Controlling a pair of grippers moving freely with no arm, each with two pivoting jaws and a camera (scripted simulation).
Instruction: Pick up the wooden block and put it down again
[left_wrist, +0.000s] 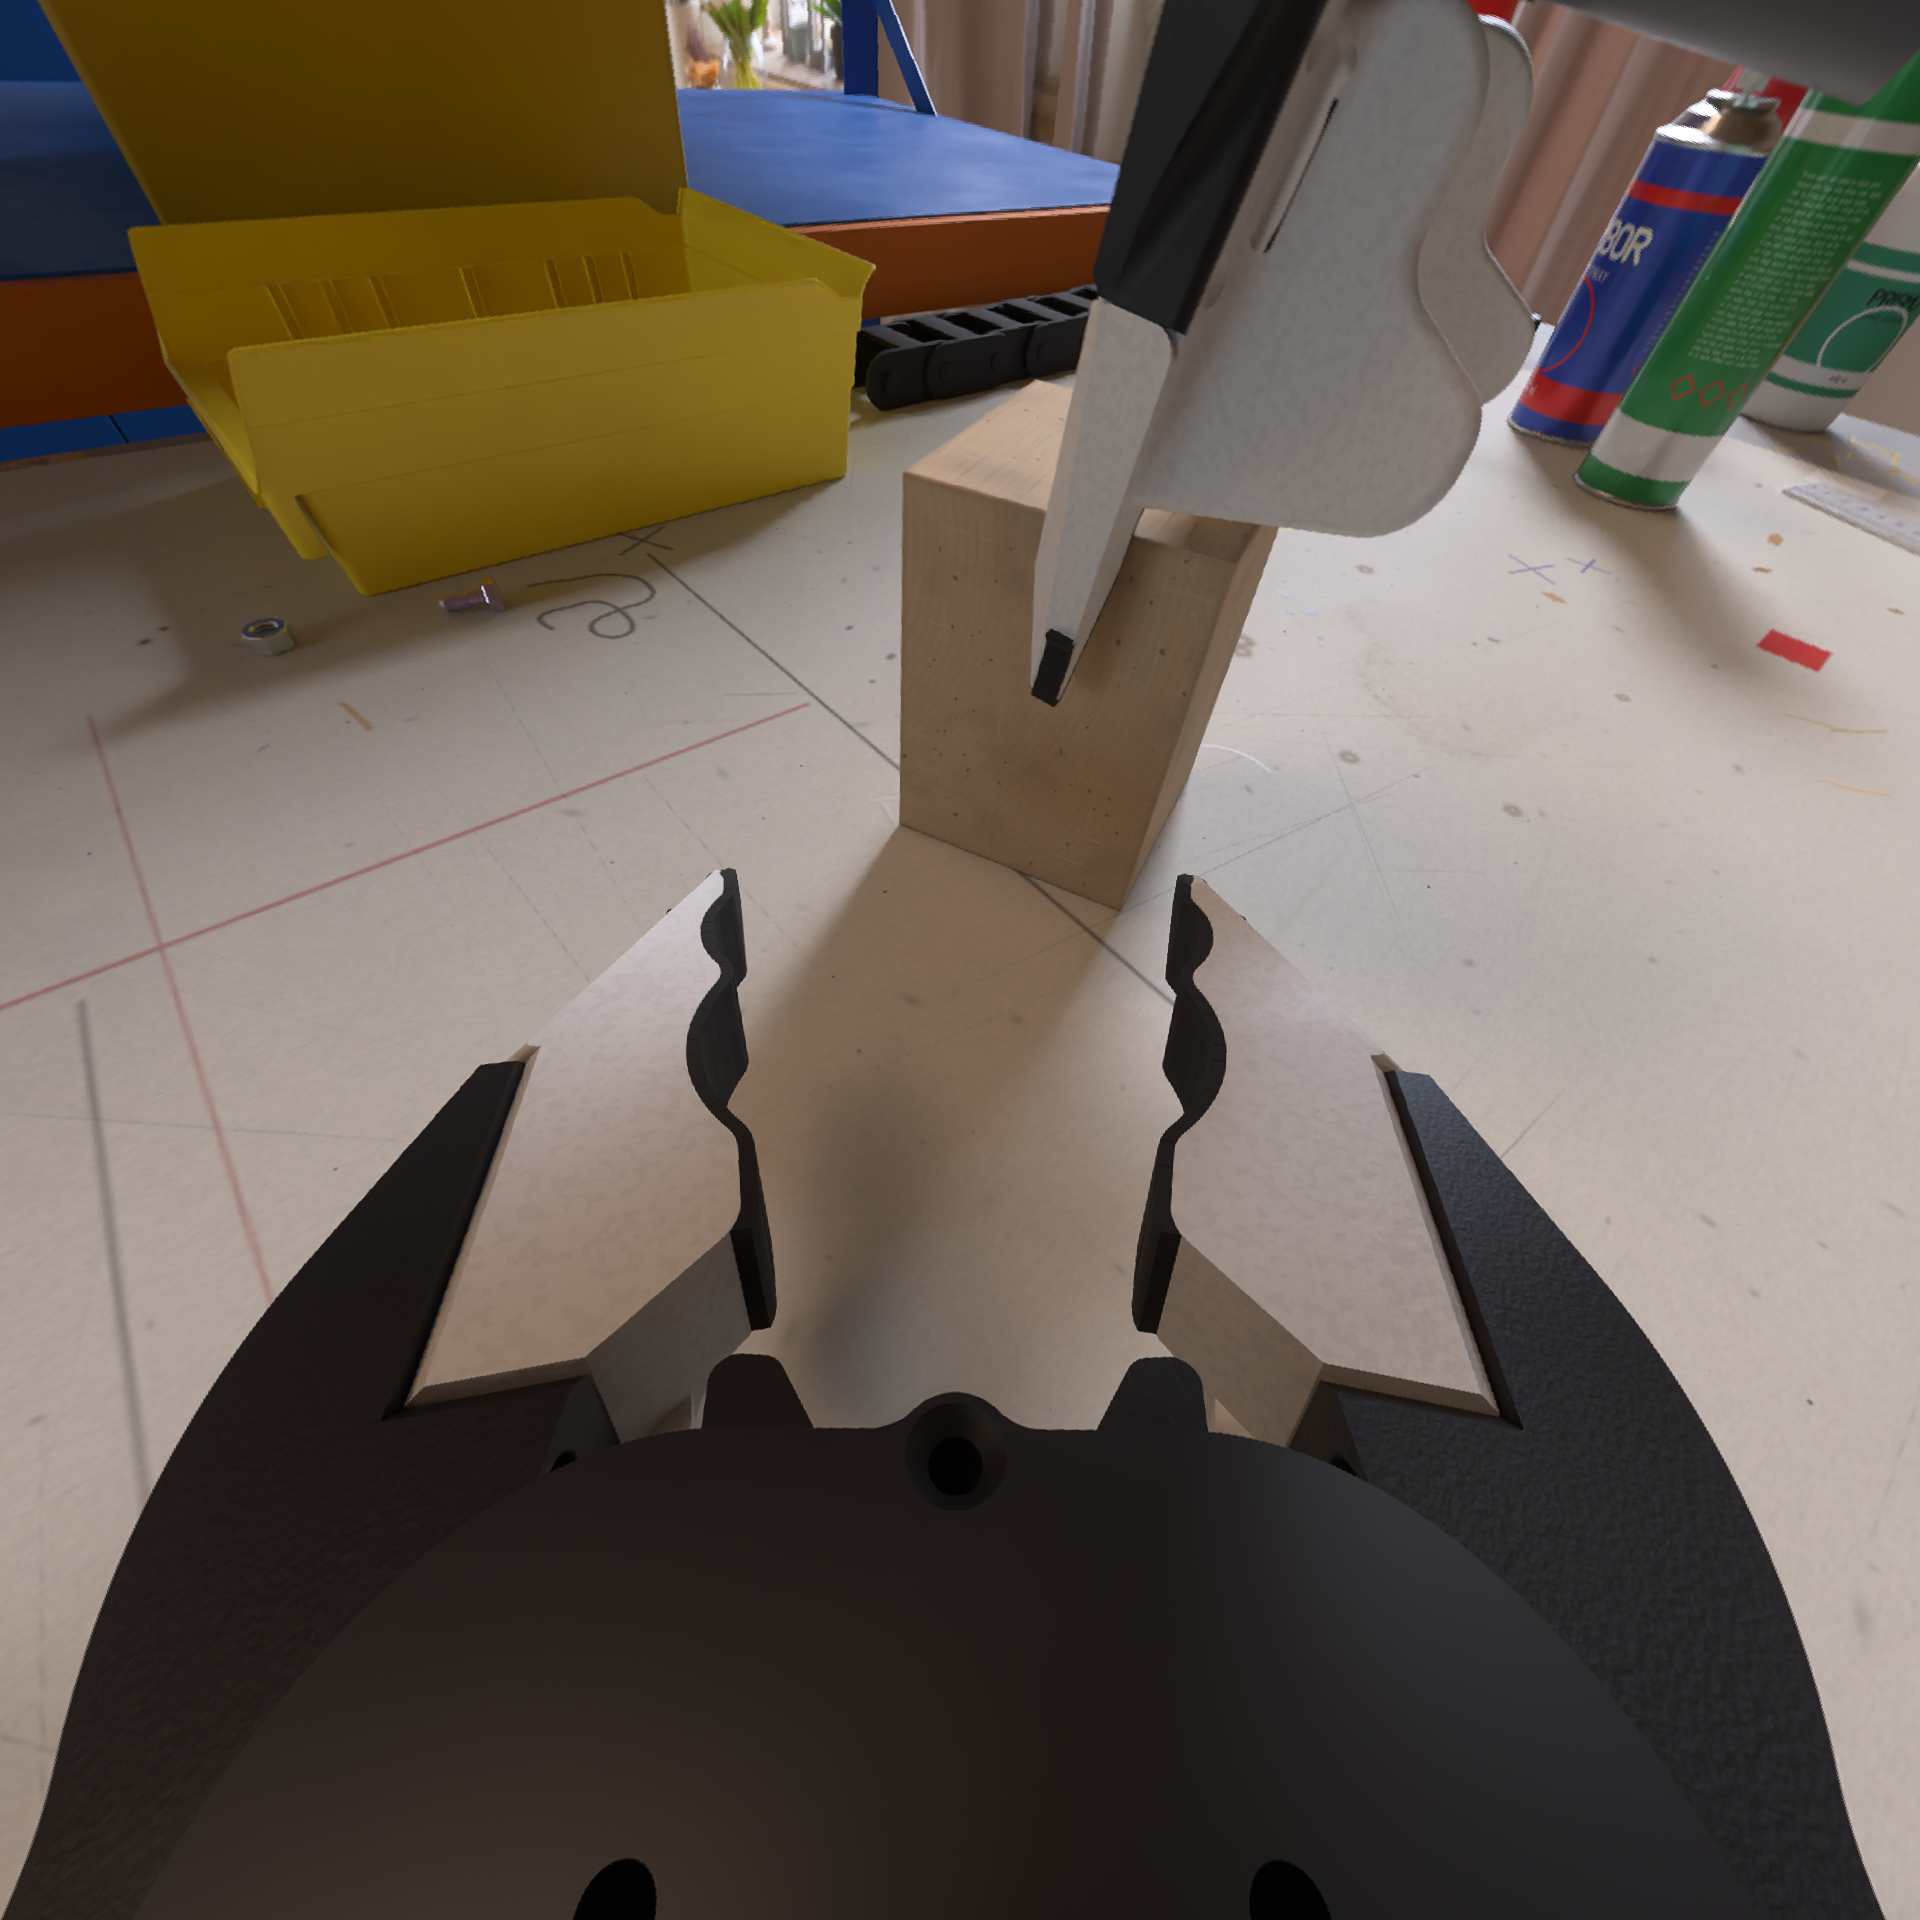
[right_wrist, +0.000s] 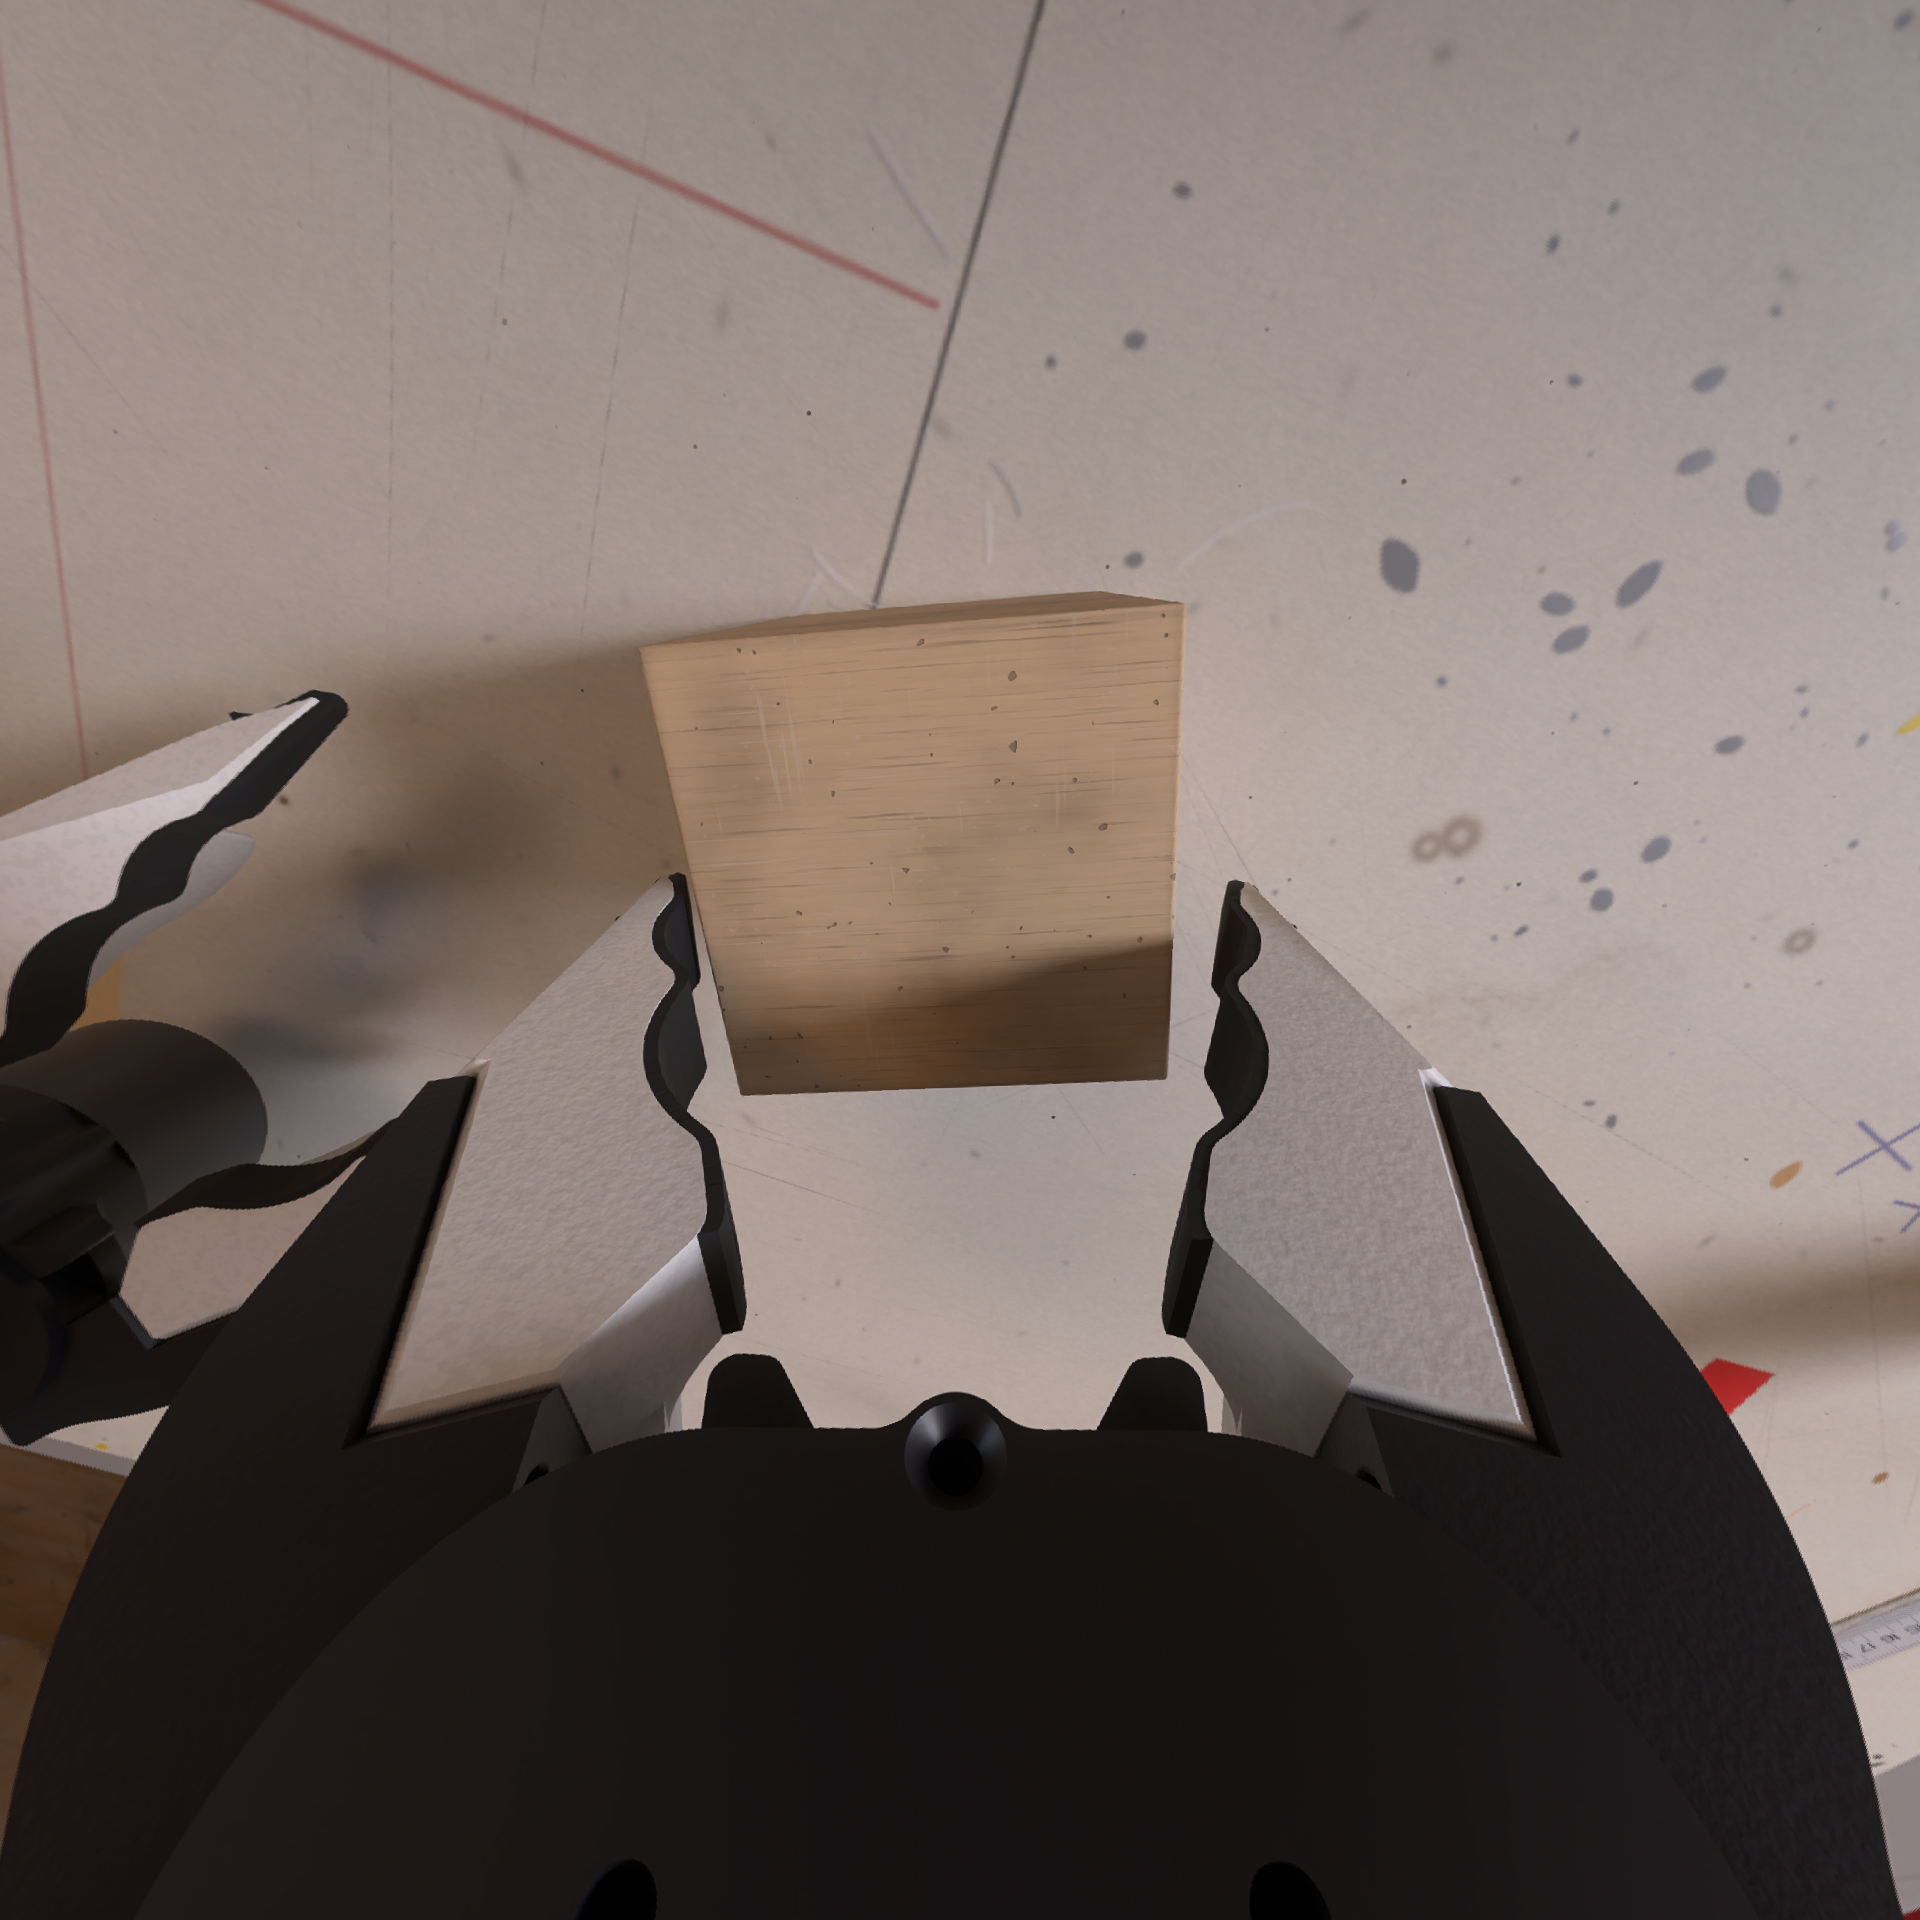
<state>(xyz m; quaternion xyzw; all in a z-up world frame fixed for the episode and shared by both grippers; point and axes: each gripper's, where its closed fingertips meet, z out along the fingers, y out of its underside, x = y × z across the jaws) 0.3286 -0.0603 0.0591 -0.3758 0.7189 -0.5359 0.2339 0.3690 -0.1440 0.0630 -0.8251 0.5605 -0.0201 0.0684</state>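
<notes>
The wooden block (left_wrist: 1039, 727) stands upright on the pale table, just ahead of my left gripper (left_wrist: 956, 883), which is open, empty and low over the table. My right gripper (right_wrist: 956, 885) hangs over the block (right_wrist: 925, 810) from above, open, with a finger on either side of the block's upper end. Its left finger (right_wrist: 582, 1091) is almost against the block's side, and a small gap shows at the right finger (right_wrist: 1340, 1122). In the left wrist view one right finger (left_wrist: 1091, 499) lies across the block's near face and the other is hidden behind the block.
A yellow open bin (left_wrist: 520, 395) stands at the back left, with a black chain (left_wrist: 977, 348) beside it. Blue (left_wrist: 1652, 260) and green (left_wrist: 1756, 301) spray cans stand at the back right. A nut (left_wrist: 268, 634) and a small bolt (left_wrist: 473, 600) lie in front of the bin.
</notes>
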